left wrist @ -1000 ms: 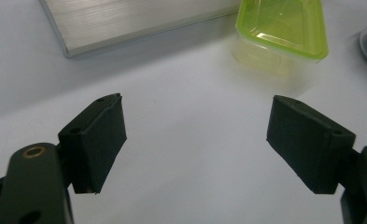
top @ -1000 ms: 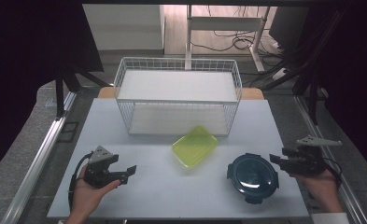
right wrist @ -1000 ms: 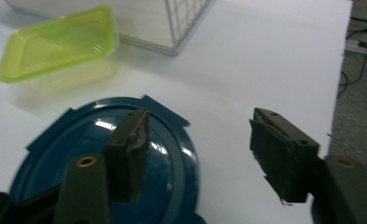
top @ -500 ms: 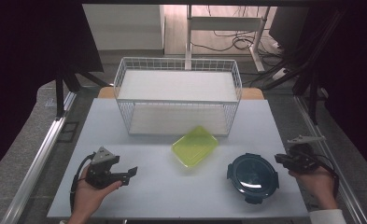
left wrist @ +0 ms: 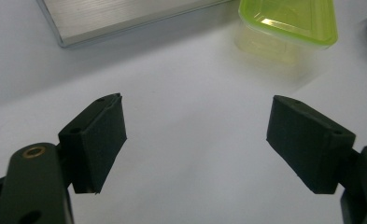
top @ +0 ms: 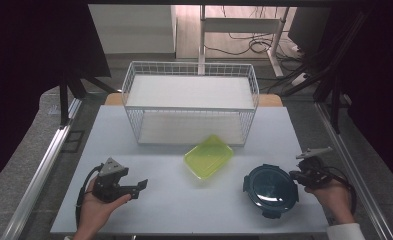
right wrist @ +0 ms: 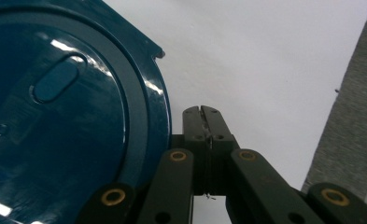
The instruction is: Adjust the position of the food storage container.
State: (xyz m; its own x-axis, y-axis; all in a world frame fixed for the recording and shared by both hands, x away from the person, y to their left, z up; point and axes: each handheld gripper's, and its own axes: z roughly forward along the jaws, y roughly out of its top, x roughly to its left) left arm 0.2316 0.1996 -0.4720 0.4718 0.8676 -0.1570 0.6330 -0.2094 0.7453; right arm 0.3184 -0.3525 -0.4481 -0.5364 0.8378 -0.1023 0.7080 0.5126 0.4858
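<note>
**Right jaws closed beside the round lid**

Since the earlier frame, the right gripper (top: 300,175) has been lowered toward the table (top: 184,210) at the rim of the dark blue round container lid (top: 270,188), and its jaws have just been closing; they are now seen pressed together in the right gripper view with nothing between them. The lid (right wrist: 64,116) lies flat, just beside the closed fingertips (right wrist: 202,116), touching or nearly so. The left gripper (top: 143,184) has been kept in place, its jaws held wide apart over bare tabletop. Beyond its fingers (left wrist: 102,140), the yellow-green rectangular container (left wrist: 286,23) is seen, well apart. Farther off, the white wire basket (top: 191,105) is stood.
</note>
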